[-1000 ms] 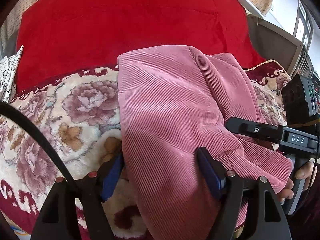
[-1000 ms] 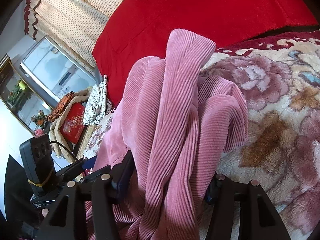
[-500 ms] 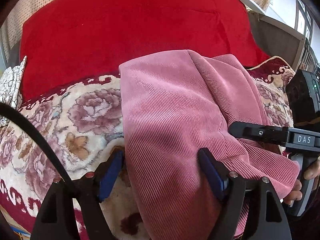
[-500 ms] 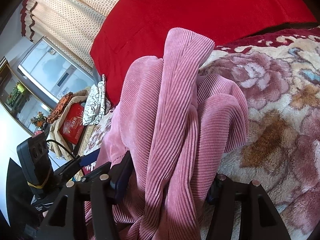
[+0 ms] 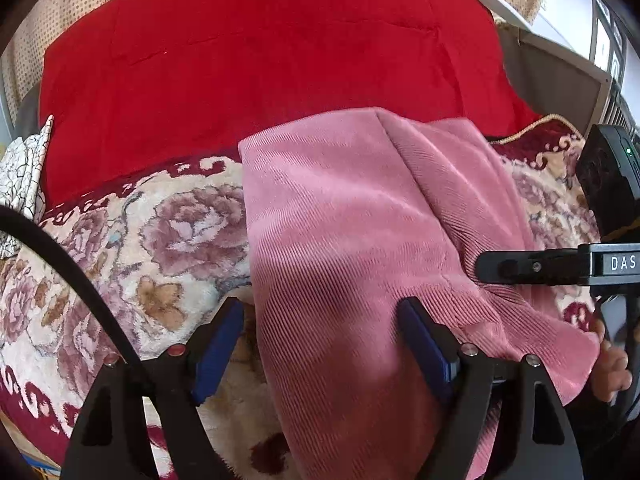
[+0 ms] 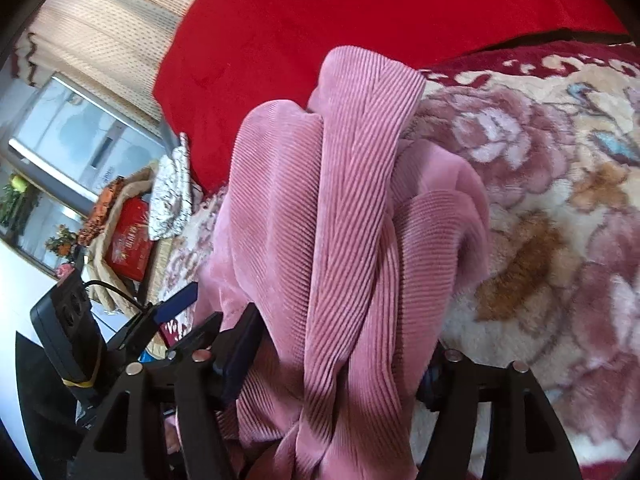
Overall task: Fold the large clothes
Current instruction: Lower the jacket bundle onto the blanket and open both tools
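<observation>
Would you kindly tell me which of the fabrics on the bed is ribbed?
The pink corduroy garment; the red blanket behind is smooth, and the floral blanket beneath is plush and patterned.

A folded garment lies on a floral blanket, a large cushion behind it. The left claw straddles its near edge; the right claw sits at its opposite side, jaws opening around bunched folds.

Pink corduroy garment (folded) on blanket
</observation>
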Demonstrator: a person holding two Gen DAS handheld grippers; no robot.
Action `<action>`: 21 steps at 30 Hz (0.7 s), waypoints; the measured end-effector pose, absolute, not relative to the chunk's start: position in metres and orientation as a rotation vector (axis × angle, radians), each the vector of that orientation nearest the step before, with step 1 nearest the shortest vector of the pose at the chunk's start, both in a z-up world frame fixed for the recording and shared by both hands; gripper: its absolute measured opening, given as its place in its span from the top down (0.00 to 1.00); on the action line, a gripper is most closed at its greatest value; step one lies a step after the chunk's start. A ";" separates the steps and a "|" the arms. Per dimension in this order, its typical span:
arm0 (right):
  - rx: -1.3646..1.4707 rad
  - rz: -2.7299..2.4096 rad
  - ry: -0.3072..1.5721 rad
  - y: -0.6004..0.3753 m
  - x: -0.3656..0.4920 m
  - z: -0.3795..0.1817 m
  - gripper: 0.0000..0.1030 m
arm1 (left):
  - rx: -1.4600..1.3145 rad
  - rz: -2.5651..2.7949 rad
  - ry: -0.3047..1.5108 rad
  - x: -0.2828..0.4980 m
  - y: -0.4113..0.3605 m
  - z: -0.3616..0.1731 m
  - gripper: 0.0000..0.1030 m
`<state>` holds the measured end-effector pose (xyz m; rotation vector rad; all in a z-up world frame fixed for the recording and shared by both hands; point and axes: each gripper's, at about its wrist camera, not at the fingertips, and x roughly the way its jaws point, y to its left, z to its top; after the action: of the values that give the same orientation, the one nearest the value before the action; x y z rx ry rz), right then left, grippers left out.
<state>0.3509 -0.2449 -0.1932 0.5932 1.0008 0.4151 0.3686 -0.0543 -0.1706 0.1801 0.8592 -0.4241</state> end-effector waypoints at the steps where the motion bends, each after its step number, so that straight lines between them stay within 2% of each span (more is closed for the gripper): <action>1: 0.572 0.389 1.008 -0.247 0.350 -0.185 0.30 | 0.163 -0.418 0.839 0.369 -0.049 -0.164 0.20; 6: 0.479 0.306 0.889 -0.262 0.344 -0.133 0.30 | 0.034 -0.369 0.727 0.372 -0.022 -0.135 0.20; 10: 0.468 0.334 0.770 -0.259 0.354 -0.098 0.31 | 0.038 -0.316 0.750 0.383 -0.025 -0.140 0.20; 12: 0.475 0.367 0.762 -0.250 0.364 -0.096 0.40 | 0.099 -0.316 0.802 0.389 -0.041 -0.153 0.20; 16: 0.454 0.347 0.835 -0.231 0.397 -0.120 0.47 | 0.201 -0.282 0.863 0.391 -0.060 -0.174 0.20; 19: 0.458 0.256 0.981 -0.228 0.428 -0.170 0.63 | 0.200 -0.297 0.867 0.392 -0.061 -0.177 0.22; 21: 0.425 0.263 0.926 -0.226 0.430 -0.175 0.68 | 0.187 -0.305 0.896 0.396 -0.060 -0.184 0.22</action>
<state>0.4302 -0.2257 -0.1753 0.4250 0.9261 0.2634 0.3957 -0.0602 -0.1837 0.1871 0.8960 -0.3048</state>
